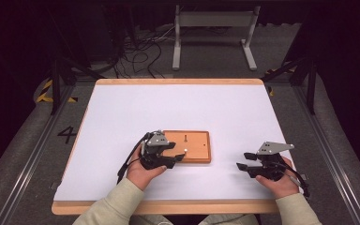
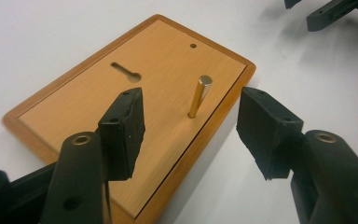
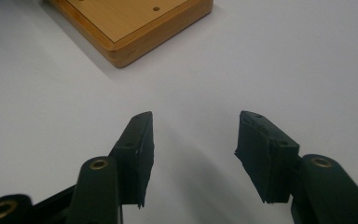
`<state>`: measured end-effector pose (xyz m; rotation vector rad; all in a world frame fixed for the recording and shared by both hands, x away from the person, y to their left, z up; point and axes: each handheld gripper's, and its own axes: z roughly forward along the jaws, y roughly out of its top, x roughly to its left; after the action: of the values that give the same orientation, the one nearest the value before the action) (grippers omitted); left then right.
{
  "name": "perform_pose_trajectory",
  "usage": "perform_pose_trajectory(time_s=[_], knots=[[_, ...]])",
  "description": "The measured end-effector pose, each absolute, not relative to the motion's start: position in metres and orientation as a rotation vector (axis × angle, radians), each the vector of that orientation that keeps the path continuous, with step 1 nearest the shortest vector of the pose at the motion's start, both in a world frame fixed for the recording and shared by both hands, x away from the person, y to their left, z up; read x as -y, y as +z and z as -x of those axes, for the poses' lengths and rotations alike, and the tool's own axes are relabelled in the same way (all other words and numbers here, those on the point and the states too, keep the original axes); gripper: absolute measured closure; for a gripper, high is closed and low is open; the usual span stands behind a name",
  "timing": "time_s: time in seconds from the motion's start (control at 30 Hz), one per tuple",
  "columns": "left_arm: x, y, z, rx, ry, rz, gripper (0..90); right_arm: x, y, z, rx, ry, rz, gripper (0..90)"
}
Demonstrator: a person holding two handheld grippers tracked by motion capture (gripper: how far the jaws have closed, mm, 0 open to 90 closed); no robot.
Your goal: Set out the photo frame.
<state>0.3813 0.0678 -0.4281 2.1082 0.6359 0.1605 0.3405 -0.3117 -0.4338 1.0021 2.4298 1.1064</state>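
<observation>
A flat wooden board (image 1: 198, 142) lies on the white table, just left of centre near the front. A short brass pin (image 2: 199, 95) stands upright in it, with a keyhole slot (image 2: 126, 72) and a small hole (image 2: 193, 45) farther along the board. My left gripper (image 1: 177, 152) is at the board's near left corner, its jaws open on either side of the pin without touching it (image 2: 192, 109). My right gripper (image 1: 243, 160) rests open over bare table to the right of the board, nothing between its jaws (image 3: 193, 135). A corner of the board (image 3: 135, 28) lies ahead of it.
The white tabletop (image 1: 178, 103) has a wooden rim and wide bare room behind and to both sides of the board. Beyond the far edge are floor cables (image 1: 140, 51) and a white metal stand (image 1: 213, 28). The right gripper's jaws (image 2: 328, 11) show in the left gripper view.
</observation>
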Motion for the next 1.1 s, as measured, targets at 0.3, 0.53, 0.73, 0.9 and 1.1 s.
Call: perform_pose_trajectory(time_s=[0.3, 0.53, 0.73, 0.9, 1.1], knots=[[-0.055, -0.440, -0.390, -0.611, 0.166, -2.116, 48.6, 0.311, -0.434, -0.339, -2.433, 1.110, -0.998, 46.7], [-0.043, -0.446, -0.392, -0.569, 0.195, -2.134, 60.1, 0.311, -0.434, -0.339, -2.433, 1.113, -1.003, 46.5], [-0.036, -0.446, -0.392, -0.543, 0.258, -2.162, 83.1, 0.312, -0.435, -0.339, -2.437, 1.110, -1.004, 46.5], [-0.034, -0.446, -0.390, -0.514, 0.290, -2.180, 83.4, 0.312, -0.434, -0.339, -2.435, 1.111, -1.003, 46.5], [-0.033, -0.446, -0.389, -0.474, 0.324, -2.191, 83.5, 0.311, -0.435, -0.339, -2.439, 1.110, -1.001, 46.0]])
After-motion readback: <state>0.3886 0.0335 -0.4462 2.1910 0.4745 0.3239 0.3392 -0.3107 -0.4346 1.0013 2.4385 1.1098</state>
